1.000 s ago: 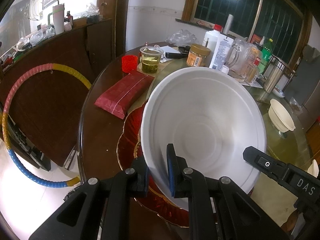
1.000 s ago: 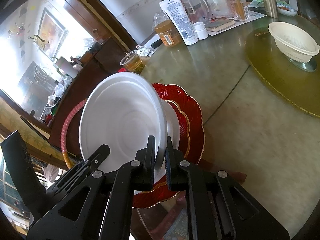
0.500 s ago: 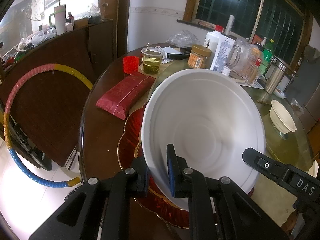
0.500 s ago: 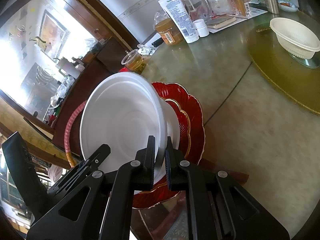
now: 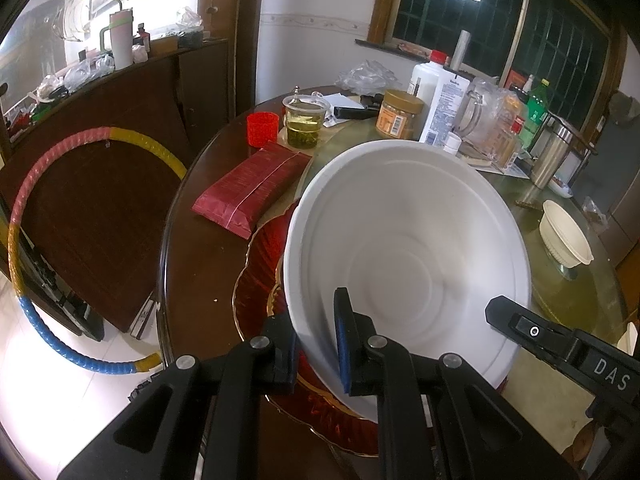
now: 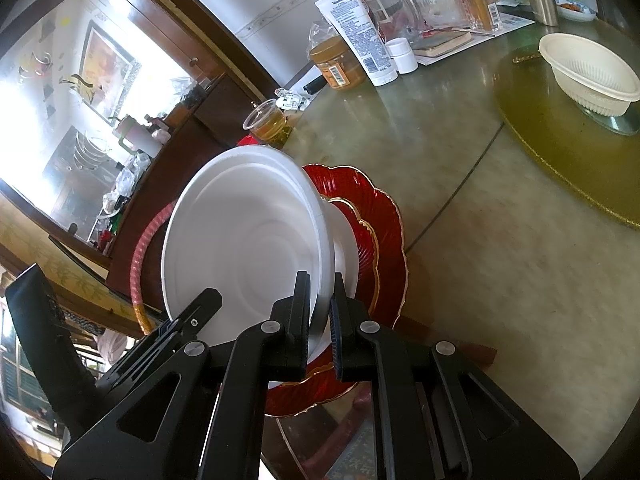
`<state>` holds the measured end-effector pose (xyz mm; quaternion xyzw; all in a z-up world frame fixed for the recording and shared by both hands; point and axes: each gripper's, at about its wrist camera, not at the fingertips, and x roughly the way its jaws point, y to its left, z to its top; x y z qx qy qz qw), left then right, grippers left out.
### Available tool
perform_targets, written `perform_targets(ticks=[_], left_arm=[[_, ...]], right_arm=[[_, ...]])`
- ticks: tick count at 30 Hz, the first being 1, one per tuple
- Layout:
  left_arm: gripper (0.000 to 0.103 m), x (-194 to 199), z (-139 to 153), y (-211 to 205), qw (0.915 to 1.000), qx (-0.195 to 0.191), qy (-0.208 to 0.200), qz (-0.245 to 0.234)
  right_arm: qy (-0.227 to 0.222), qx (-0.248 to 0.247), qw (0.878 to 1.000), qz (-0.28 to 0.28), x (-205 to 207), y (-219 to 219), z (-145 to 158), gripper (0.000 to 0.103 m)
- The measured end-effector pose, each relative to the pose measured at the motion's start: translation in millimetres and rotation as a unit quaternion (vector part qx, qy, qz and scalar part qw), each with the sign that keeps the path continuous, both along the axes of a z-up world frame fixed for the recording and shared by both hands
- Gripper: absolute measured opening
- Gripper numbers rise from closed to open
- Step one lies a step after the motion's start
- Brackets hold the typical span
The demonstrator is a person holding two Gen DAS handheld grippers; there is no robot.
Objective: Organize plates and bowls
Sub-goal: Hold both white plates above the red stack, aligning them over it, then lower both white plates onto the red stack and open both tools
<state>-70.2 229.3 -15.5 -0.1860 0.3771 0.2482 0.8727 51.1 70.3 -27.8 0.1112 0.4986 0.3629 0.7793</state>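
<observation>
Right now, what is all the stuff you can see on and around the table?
White bowl: one, tilted over the red plates, gripped at two rim spots.
Red plates: two, gold-edged, stacked on table.
Cream bowl: one, on yellow-green turntable.
Red packet: one, table's left.
Red cup: one, beside tea cup.
Peanut-butter jar: one, brown.
Lotion tube: one, white.
Hoop: one, pink-yellow-blue, leaning on the cabinet.
Left gripper: black, shut on rim.
Right gripper: black, shut on rim.

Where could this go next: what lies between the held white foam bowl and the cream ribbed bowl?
Only bare greenish glass tabletop separates the white foam bowl from the cream ribbed bowl on its gold turntable; the right wrist view shows it.
</observation>
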Motion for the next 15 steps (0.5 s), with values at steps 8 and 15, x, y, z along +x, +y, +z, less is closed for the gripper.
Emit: perform_targets(ticks=[8,15], left_arm=[[0.015,-0.9,0.9,0.7,1.0000,-0.001,-0.002,0.004],[0.015,-0.9,0.5,2.5,0.9999,-0.005,-0.003,0.009]], right_arm=[[0.002,0.000,1.000,0.003,-0.1,-0.9,0.6,0.009],[0.004,0.001,1.000,0.005,-0.1,0.5,0.5,0.009]])
